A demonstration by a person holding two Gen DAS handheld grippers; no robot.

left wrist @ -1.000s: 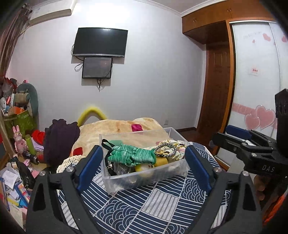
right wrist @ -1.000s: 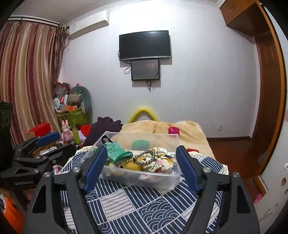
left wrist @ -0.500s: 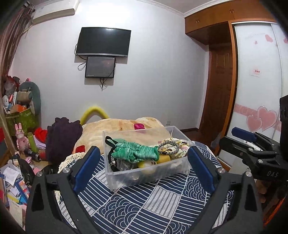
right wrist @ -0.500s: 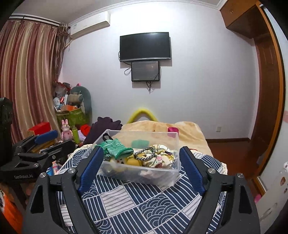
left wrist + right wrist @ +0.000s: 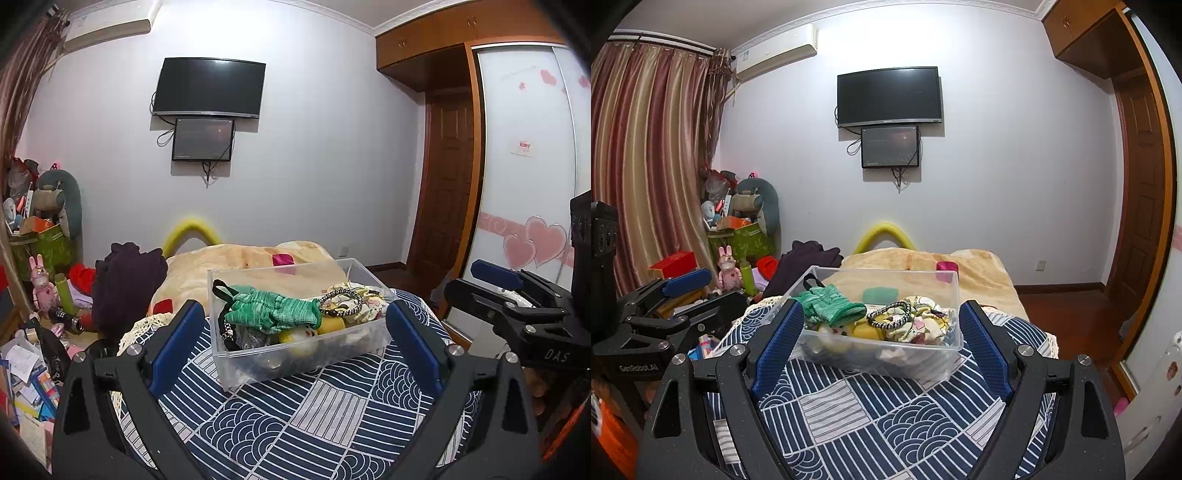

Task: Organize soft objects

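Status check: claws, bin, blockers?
Left claw and right claw open, empty. Clear bin on patterned bedspread, heaped with soft items. Nothing between claws and bin.

A home bedroom: bed [image 5: 960, 266], wall television [image 5: 889, 96], wardrobe [image 5: 524, 166].

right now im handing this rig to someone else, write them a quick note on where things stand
Left gripper: open, empty, held back from the bin.
Right gripper: open, empty, also short of the bin.
The clear plastic bin sits on the blue patterned cloth. Piled in it are a green knit piece at the left end, a black-and-white braided ring on top, a floral fabric piece and something yellow underneath.
Done: nothing visibly taken out; no soft item lies on the cloth.
Left: pick and sort the bin's contents. The green knit piece on top looks the easiest first grab.
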